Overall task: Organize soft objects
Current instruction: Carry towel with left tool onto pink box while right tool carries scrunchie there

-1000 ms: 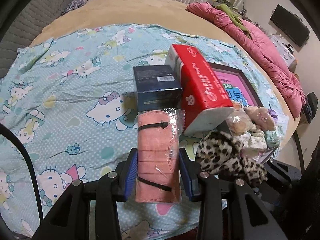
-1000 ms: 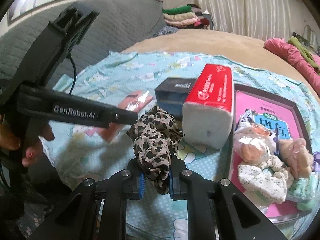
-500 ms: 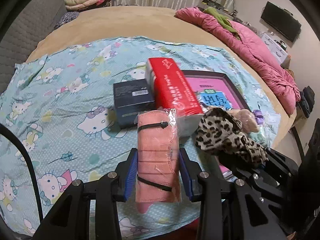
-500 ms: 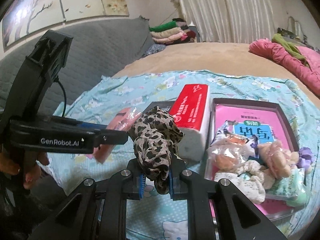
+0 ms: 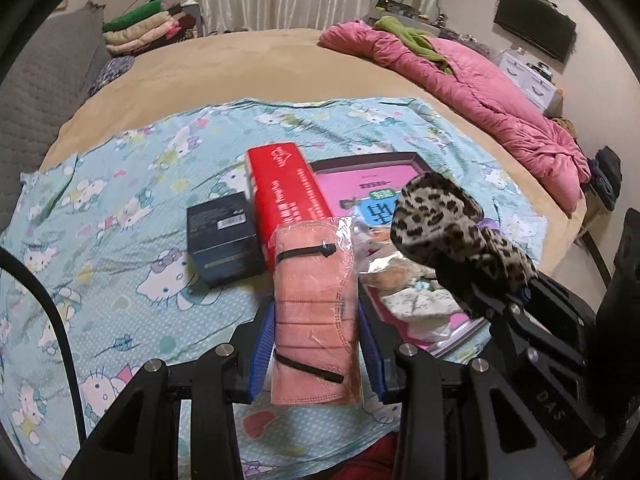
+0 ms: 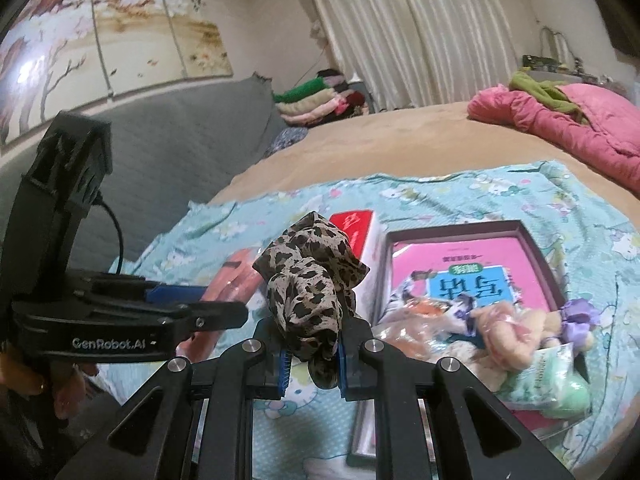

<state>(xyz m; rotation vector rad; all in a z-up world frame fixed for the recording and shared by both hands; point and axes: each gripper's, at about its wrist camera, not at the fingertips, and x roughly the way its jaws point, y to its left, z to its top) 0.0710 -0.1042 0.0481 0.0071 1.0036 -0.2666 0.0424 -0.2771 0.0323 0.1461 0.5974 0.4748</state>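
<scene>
Blue cartoon sheet [image 5: 120, 208] covers the bed, so things stay clean. Pink tray [image 6: 532, 252] gathers soft things. Left gripper [image 5: 316, 344] squeezes the pink mask pack [image 5: 314, 320]; right gripper [image 6: 310, 364] pinches the leopard scrunchie [image 6: 312, 280], both lifted above it.

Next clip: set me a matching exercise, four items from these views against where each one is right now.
Items:
1. pink face-mask pack in clear wrap
2. leopard-print fabric scrunchie
3. dark navy box
4. mint-green packet

Places:
A. in the pink-lined tray
B. clamped in the right gripper
C. on the cartoon-cat sheet, beside the red tissue pack
D. clamped in the left gripper

Pairs: 1-D, 2-B, 3-C, 4-A
</scene>
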